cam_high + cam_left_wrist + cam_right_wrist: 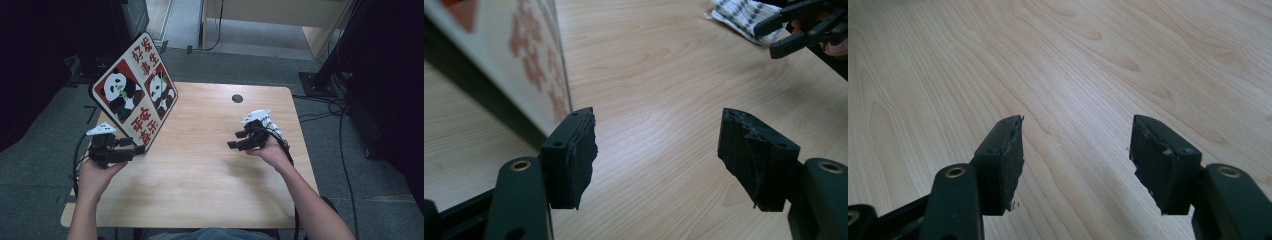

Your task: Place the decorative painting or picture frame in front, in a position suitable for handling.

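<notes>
A square board [135, 90] printed with two pandas and red characters stands tilted on its lower edge at the table's left side. What props it is hidden. My left gripper [134, 149] is open right beside the board's near corner. In the left gripper view the board [524, 45] rises just left of the left jaw, and nothing lies between the fingers of the left gripper [656, 150]. My right gripper [235, 140] is open at the table's right over bare wood, and its own view shows the gap of the right gripper [1078, 155] empty.
A striped black-and-white cloth [269, 124] lies under the right hand and shows as the cloth [744, 12] beside the right gripper [774, 37]. The wooden table [200, 175] has a round cable hole [237, 98] near its far edge. Cables [325, 107] run on the floor to the right.
</notes>
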